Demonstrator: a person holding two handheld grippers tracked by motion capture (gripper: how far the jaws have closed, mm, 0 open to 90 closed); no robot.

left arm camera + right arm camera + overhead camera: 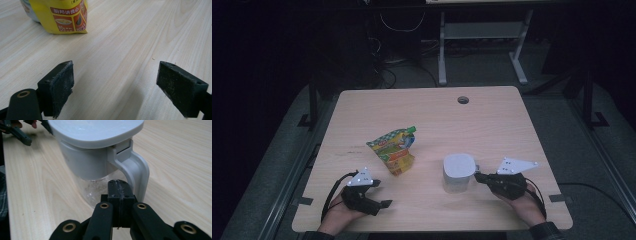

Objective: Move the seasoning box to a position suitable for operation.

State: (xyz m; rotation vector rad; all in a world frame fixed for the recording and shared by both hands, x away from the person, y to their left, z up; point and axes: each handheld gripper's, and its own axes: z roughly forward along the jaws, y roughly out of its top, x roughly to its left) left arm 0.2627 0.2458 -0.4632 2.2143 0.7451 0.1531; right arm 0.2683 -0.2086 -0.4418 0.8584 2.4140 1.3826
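Observation:
A white-lidded clear jug [458, 173] stands on the wooden table [437, 115], right of centre. Its white handle [136, 171] faces my right gripper [477, 176], which is shut with its pads pressed together and nothing between them. In the right gripper view the tips [119, 185] sit at the handle's opening; I cannot tell if they touch it. A yellow-green spouted food pouch [394, 150] lies left of centre. My left gripper [381, 193] rests open near the front edge, and the pouch [67, 17] lies beyond its wide-apart pads [61, 86].
A round cable hole [463, 100] is near the table's far edge. The person's hands hold both grippers at the front edge. The left gripper [17, 132] shows past the jug in the right gripper view. Dark floor and a desk frame [442, 55] lie beyond.

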